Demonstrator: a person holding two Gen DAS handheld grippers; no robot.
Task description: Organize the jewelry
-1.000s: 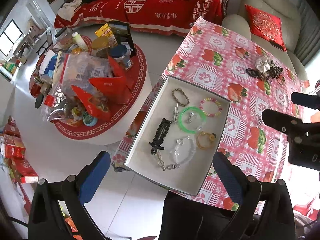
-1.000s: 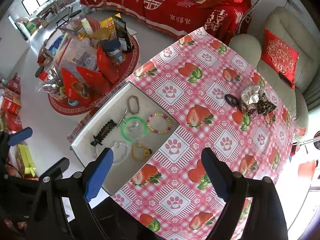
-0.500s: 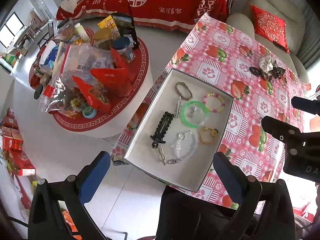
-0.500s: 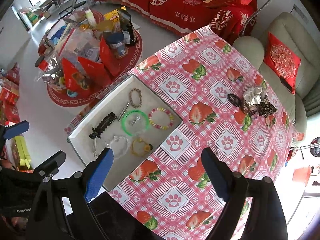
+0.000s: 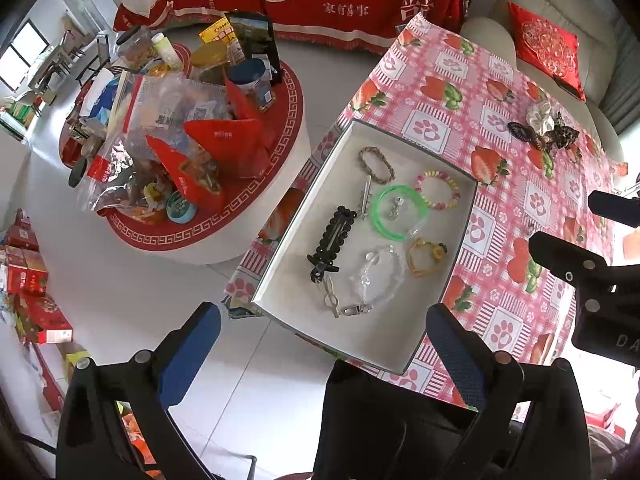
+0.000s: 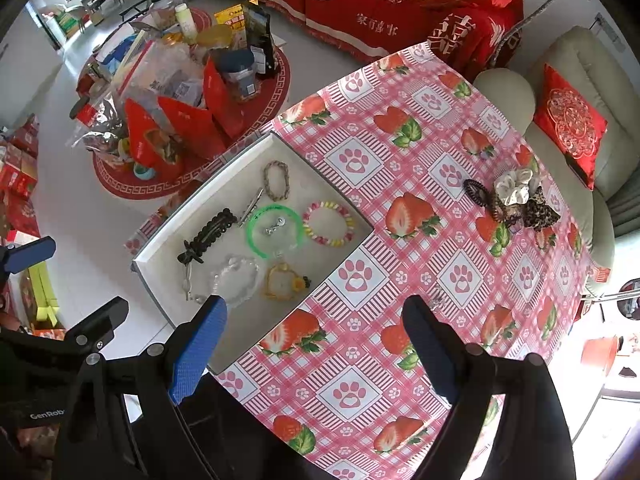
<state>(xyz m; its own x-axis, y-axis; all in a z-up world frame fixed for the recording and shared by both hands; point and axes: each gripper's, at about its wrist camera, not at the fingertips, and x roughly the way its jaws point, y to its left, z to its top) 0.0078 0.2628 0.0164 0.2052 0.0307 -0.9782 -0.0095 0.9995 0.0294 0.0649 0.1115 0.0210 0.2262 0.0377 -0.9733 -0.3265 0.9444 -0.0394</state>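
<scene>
In the left wrist view the left gripper (image 5: pixel 324 344) hangs at the bottom of the frame, jaws spread wide with nothing between them. Just above, at centre, the white tray (image 5: pixel 280 264) holds the jewelry: black hair clip (image 5: pixel 334 236), green bangle (image 5: pixel 398 211), beaded bracelet (image 5: pixel 438 190). Upper right, hair scrunchies (image 5: pixel 544 128) lie on the strawberry tablecloth (image 5: pixel 492 240). The right gripper (image 6: pixel 314 344), bottom of its own view, is likewise released and empty
</scene>
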